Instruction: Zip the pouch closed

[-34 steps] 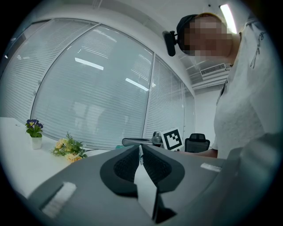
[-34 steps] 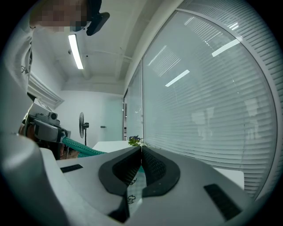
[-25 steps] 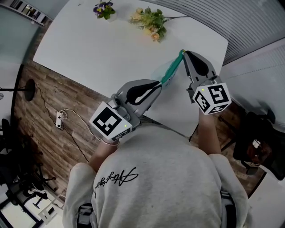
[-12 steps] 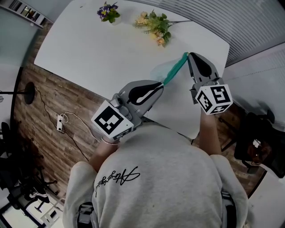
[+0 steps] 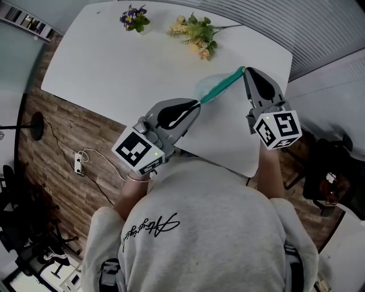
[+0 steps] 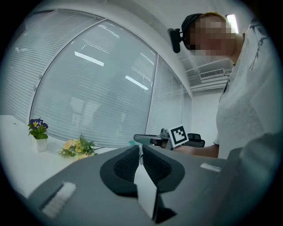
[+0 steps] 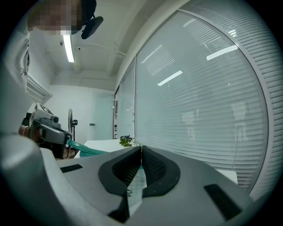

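A clear pouch [image 5: 207, 86] with a teal zipper edge [image 5: 221, 85] hangs above the white table [image 5: 125, 63], stretched between my two grippers. My left gripper [image 5: 198, 103] is shut on the zipper's near end, where the pull sits. The jaws of my right gripper [image 5: 246, 69] are shut on the pouch's far end. In the left gripper view the jaws of the left gripper [image 6: 140, 146] are pressed together, and the right gripper [image 6: 154, 140] shows beyond them. In the right gripper view the right gripper [image 7: 141, 148] is shut, and the teal zipper [image 7: 85, 149] runs to the left gripper [image 7: 47, 128].
A small pot of purple flowers [image 5: 134, 17] and a yellow bouquet [image 5: 198, 35] lie at the table's far side. The table's near edge runs just under my hands. A power strip with cable [image 5: 77, 162] lies on the wooden floor. A dark chair [image 5: 331, 177] stands at right.
My left gripper has slid left, away from the right gripper, and the teal zipper stretch between them has grown longer. The right gripper has barely moved.
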